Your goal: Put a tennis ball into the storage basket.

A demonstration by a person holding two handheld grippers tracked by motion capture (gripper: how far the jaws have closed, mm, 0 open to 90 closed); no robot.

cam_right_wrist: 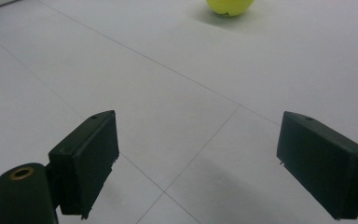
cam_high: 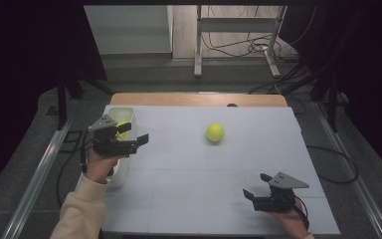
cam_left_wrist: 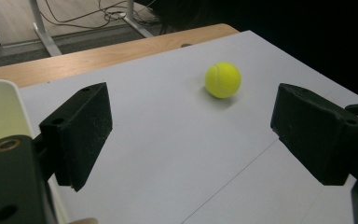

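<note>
A yellow-green tennis ball [cam_high: 214,132] lies on the white tabletop [cam_high: 189,169], right of centre toward the back. In the left gripper view the ball [cam_left_wrist: 222,80] sits ahead, between and beyond the jaws. My left gripper [cam_high: 134,135] hovers at the table's left side over a white bin [cam_high: 121,174], open, nothing between its jaws, pointing right toward the ball. A second yellow-green ball [cam_high: 123,127] shows inside the bin behind that gripper. My right gripper [cam_high: 256,186] rests low near the front right, open and empty. The ball [cam_right_wrist: 230,6] sits at the top edge of the right gripper view.
The white bin's rim [cam_left_wrist: 2,100] stands at the left of the left gripper view. A wooden strip [cam_high: 199,99] borders the table's far edge. Table legs and cables [cam_high: 248,47] lie on the floor beyond. Dark curtains close both sides.
</note>
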